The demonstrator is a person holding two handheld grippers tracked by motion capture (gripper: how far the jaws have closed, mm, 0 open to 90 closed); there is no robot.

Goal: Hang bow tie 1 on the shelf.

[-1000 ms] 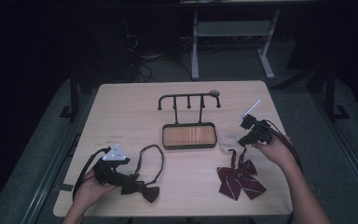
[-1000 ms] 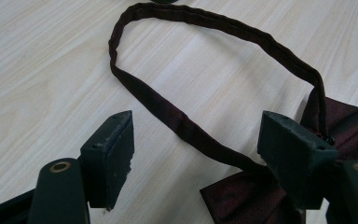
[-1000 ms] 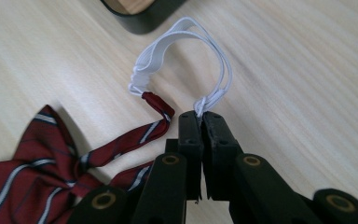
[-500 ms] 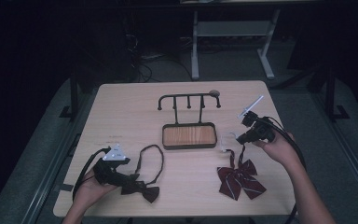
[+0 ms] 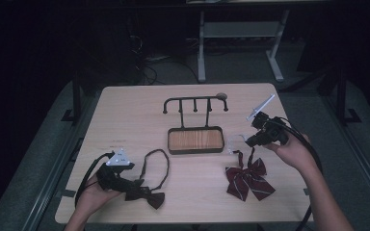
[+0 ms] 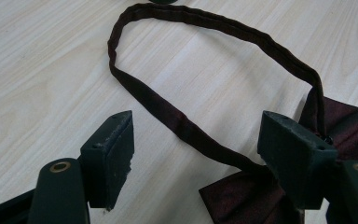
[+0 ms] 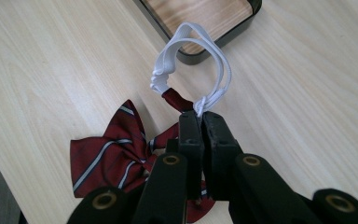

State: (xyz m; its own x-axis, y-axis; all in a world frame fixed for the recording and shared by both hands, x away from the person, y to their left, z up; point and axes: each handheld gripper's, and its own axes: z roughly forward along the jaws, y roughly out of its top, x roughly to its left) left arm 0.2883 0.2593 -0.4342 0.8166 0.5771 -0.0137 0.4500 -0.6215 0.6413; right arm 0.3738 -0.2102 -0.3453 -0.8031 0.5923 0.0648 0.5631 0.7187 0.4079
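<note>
R gripper (image 7: pixel 199 122), jaws clamped on white elastic loop (image 7: pixel 193 65), has risen since a sec ago; striped bow tie (image 7: pixel 116 151) trails below jaws, ready for rack (image 5: pixel 195 103). L gripper (image 6: pixel 200 154) jaws wide, holding nothing, dark bow tie strap (image 6: pixel 186 126) between them.

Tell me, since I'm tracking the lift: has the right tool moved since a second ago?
Yes. The right tool, shut on the white loop, rose slightly, up-frame against the tray.

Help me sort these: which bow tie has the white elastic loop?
The striped red bow tie, whose white loop the right gripper pinches. The plain dark bow tie has a dark strap.
</note>
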